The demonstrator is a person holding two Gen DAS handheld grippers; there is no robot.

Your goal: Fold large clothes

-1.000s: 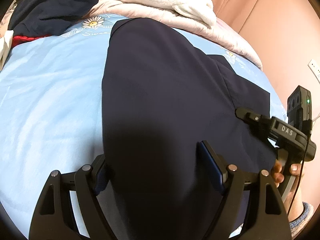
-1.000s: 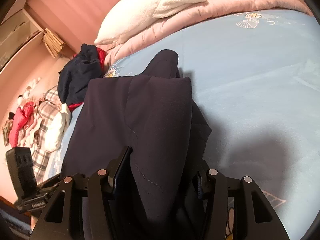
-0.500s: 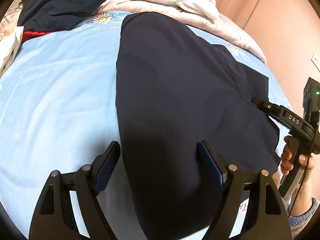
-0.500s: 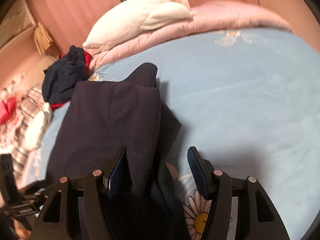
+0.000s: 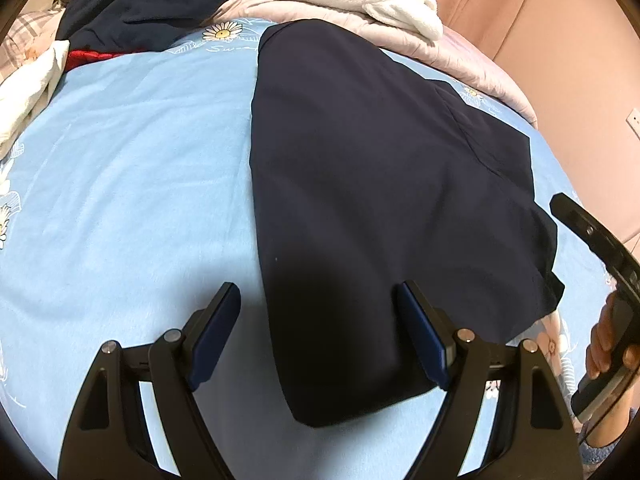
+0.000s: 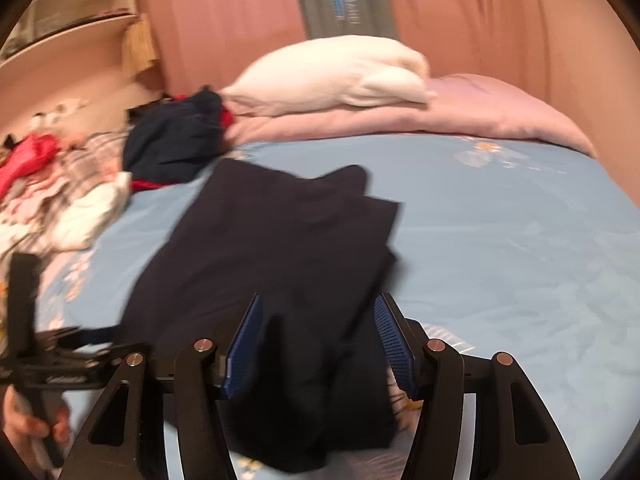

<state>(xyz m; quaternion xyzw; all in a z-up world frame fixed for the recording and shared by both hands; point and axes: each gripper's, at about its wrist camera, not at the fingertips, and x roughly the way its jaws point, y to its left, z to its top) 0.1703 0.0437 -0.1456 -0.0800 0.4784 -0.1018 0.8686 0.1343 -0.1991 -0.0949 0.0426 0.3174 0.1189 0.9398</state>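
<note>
Navy garment [image 5: 380,184] lay folded flat on the light blue bedsheet [image 5: 128,184], long edge running from near the pink quilt [image 5: 472,52] down toward the camera, a second layer showing along the right side. Left gripper [image 5: 320,324] hung just above the garment's near end, blue-padded fingers [image 5: 214,332] spread wide, holding nothing, left pad over bare sheet, right pad over dark cloth. Whether touching the fabric, impossible to tell. Right gripper [image 6: 318,340] likewise spread wide and empty, poised over the garment's [image 6: 272,240] near right corner, blue ribbed pads [image 6: 394,344] either side of a dark bunched fold; view blurred, contact unclear. Seen in the left wrist view at far right: black body of the other gripper, gripped by a hand [image 5: 608,336]. Seen in the right wrist view at lower left: the opposite tool, held by the other hand [image 6: 32,424]. Beyond the garment, white fluffy blanket [image 6: 332,76] resting on the quilt [image 6: 460,116] at the head of the bed. To the left, heap of dark blue clothing [image 6: 172,140] with red trim, beside a white cloth [image 6: 88,216] and plaid laundry [image 6: 76,160]. Pink curtains [image 6: 480,20] behind. Daisy prints [image 5: 222,32] on the sheet.
</note>
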